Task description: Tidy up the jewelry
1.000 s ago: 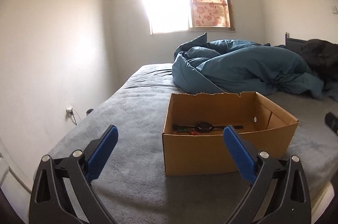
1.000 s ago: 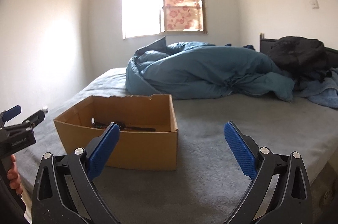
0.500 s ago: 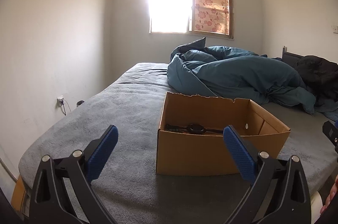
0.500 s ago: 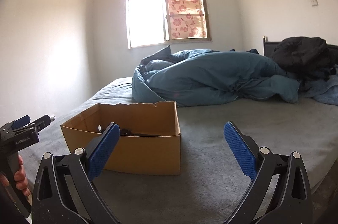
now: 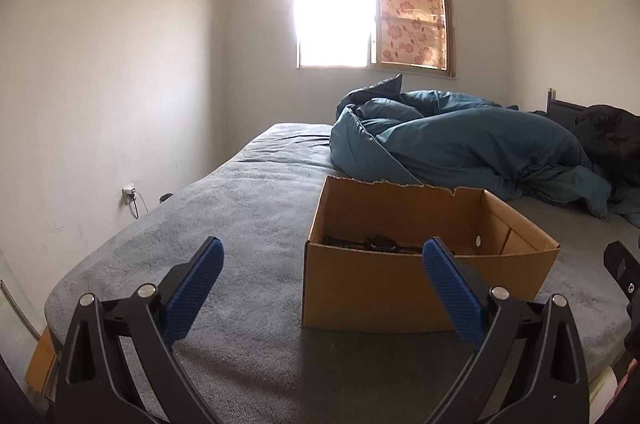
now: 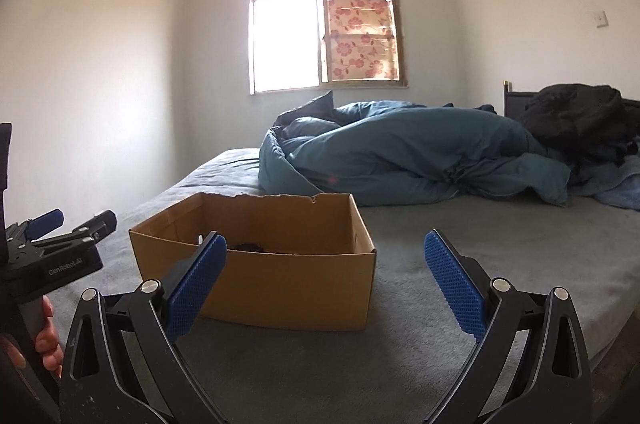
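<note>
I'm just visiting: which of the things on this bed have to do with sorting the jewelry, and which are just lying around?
Part of the job:
- cardboard box
- dark items inside it, too small to identify
- left tool, open and empty
- right tool, open and empty

Just lying about:
- blue duvet
- black clothing heap
- grey bed cover

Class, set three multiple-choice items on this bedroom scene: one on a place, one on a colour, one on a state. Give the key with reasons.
1. Where does the cardboard box stand?
A. on the floor
B. on the grey bed
C. on a shelf
2. What colour is the crumpled duvet?
A. red
B. white
C. blue
3. How is the right gripper?
A. open, holding nothing
B. shut on a ring
C. shut on the box

Key: 1 B, the box sits on the bed cover; 2 C, its folds are blue; 3 A, its fingers stand wide apart.
</note>
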Action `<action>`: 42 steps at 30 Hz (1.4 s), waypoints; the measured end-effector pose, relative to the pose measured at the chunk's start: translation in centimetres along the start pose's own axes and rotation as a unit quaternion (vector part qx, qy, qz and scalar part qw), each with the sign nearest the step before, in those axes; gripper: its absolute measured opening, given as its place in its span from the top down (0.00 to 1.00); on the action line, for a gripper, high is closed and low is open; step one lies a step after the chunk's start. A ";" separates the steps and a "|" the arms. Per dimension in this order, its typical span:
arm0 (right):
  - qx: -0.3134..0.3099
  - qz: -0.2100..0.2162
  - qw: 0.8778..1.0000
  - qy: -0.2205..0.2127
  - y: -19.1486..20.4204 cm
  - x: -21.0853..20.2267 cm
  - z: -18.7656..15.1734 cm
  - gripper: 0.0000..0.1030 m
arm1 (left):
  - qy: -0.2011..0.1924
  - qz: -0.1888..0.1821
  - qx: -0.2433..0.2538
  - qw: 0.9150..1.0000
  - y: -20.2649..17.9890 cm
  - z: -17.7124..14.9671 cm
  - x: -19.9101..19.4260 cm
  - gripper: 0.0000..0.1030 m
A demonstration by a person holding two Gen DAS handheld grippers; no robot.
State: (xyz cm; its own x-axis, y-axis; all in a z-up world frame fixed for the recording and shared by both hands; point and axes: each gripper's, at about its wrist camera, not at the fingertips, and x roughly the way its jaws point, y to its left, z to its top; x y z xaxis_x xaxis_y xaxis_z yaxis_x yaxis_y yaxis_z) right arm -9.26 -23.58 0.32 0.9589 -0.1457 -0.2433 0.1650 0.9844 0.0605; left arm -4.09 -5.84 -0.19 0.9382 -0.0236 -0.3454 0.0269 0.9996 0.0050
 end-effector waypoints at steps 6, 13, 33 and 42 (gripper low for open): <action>0.006 -0.011 1.000 -0.005 -0.6 -0.1 0.3 0.08 | -0.005 0.009 0.002 1.000 0.0 0.0 -0.2 0.05; 0.014 -0.019 1.000 -0.007 -1.1 -0.1 0.6 0.08 | 0.002 0.014 0.003 1.000 0.1 0.1 0.0 0.05; 0.021 -0.023 1.000 0.001 -1.1 0.4 0.4 0.08 | 0.020 0.026 0.003 0.999 0.3 0.0 0.7 0.05; 0.013 -0.026 1.000 0.006 -0.8 0.5 0.3 0.08 | 0.023 0.024 0.001 0.999 0.5 0.0 0.9 0.05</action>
State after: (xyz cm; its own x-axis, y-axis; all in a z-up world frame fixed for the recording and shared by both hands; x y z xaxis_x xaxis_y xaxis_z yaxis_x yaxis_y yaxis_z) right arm -8.84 -24.47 0.48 0.9460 -0.1952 -0.2587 0.2208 0.9726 0.0734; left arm -3.24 -5.35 -0.45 0.9217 0.0250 -0.3872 -0.0169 0.9996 0.0243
